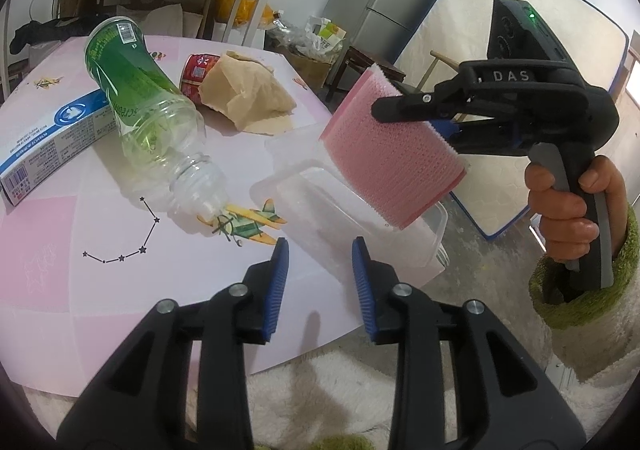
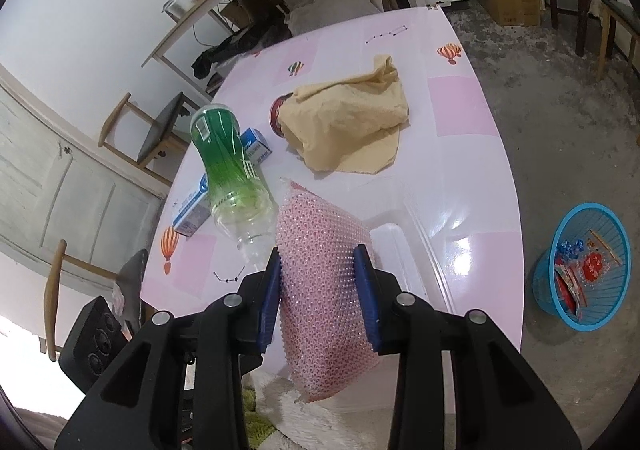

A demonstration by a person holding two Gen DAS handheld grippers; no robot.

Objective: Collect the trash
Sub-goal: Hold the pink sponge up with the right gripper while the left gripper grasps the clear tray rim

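**A:** So what's each gripper up to?

**B:** The right gripper [image 2: 319,282] is pinching a pink bumpy sponge pad [image 2: 320,286], blue pads pressed on both flat-ish sides. The pad's long axis runs from about 11 o'clock down to 5 o'clock in the right wrist view, far end aimed at the bottle. In the left wrist view the same pad [image 1: 390,153] hangs in the air over the clear plastic tray [image 1: 360,234], with a hand [image 1: 568,209] in a green cuff on the handle. The left gripper [image 1: 320,282] is spread with nothing between the fingers, hovering over the near worktop [image 1: 80,250] edge.

**A:** And further out?

**B:** One clear bottle with a green label [image 1: 148,109], lying on its side, neck pointing to about 5 o'clock in the left view and base up at 11. It's propped on one blue and white carton [image 1: 44,137], which runs roughly 8 to 2 o'clock. Past that, at 12 o'clock, is one crumpled tan paper [image 1: 248,89], half covering one red can [image 1: 198,73] that lies on its side.

**A:** Any bin?

**B:** One blue basket [image 2: 588,262] on the floor at 3 o'clock in the right view, well apart from the worktop, with a few bits of rubbish in it. Can't tell exactly what they are.

**A:** Count?

**B:** One pad, one tray, one bottle, one carton, one paper, one can, one basket. Two grippers.
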